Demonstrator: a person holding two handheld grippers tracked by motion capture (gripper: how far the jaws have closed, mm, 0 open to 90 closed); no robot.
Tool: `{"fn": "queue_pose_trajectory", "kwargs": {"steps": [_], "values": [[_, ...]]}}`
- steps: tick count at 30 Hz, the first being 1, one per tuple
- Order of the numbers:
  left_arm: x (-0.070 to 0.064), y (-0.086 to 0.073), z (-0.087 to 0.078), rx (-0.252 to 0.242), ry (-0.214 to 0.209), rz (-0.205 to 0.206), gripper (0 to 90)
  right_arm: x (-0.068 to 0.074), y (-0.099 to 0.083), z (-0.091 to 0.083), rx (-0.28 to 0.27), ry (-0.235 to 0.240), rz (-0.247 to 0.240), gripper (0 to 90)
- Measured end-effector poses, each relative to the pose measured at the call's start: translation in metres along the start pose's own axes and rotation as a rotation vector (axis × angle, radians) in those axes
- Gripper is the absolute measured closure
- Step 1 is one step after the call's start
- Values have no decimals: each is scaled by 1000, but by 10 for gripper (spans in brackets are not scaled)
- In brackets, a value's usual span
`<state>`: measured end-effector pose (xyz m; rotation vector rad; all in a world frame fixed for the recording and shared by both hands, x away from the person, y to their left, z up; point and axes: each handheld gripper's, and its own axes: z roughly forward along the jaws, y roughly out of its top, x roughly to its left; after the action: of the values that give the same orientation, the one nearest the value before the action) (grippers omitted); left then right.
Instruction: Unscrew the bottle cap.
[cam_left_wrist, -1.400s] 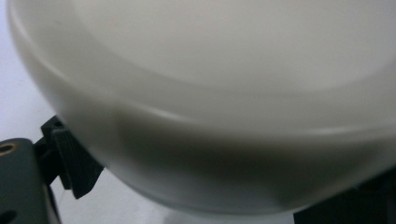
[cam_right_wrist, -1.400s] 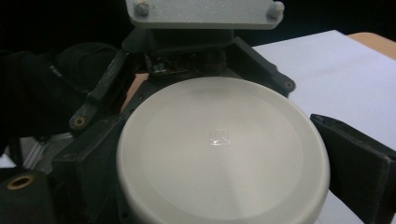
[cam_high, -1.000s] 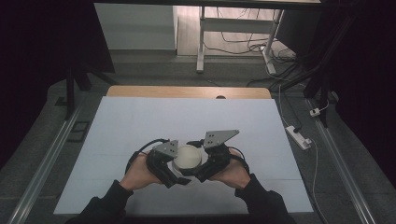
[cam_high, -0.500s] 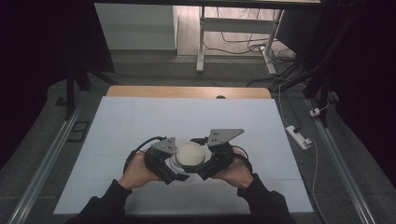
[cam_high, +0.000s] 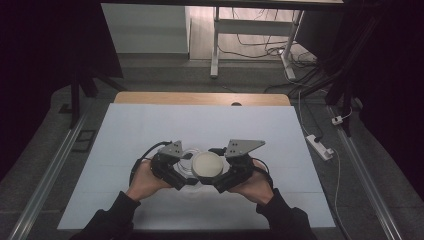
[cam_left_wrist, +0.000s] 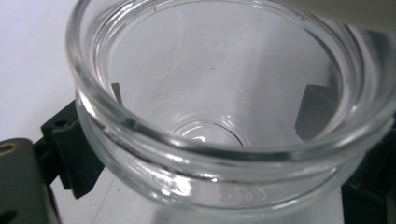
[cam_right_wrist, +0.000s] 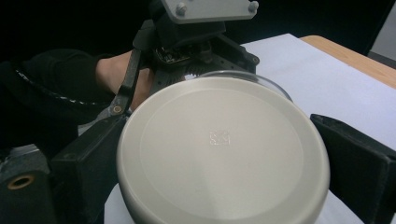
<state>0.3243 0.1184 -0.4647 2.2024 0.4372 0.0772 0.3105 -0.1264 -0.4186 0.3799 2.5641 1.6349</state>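
Work in hand: closing or opening a clear glass jar (cam_left_wrist: 224, 140) with a round cream lid (cam_right_wrist: 219, 149); which of the two cannot be told from this moment.
Jar: empty, clasped between the jaws of the left gripper (cam_high: 186, 176), which press on its wall from both sides; it sits low over the white table sheet (cam_high: 150, 130), near the sheet's front edge.
Lid: clamped between the jaws of the right gripper (cam_high: 214, 184), held just beside the jar and partly over its mouth.
Fit: the lid's edge crosses one corner above the jar rim, but the mouth is largely open, so the lid is not seated.
Left to do: judged as either centring and seating the lid, or carrying it clear of the jar.
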Motion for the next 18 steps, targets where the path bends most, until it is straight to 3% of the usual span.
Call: {"fn": "queue_pose_trajectory", "kwargs": {"steps": [9, 18], "values": [[5, -1, -2, -11, 49, -34, 74, 6, -4, -3, -3, -33, 5, 76], [12, 1, -3, -18, 71, -47, 73, 14, -8, -8, 1, -51, 1, 76]]}}
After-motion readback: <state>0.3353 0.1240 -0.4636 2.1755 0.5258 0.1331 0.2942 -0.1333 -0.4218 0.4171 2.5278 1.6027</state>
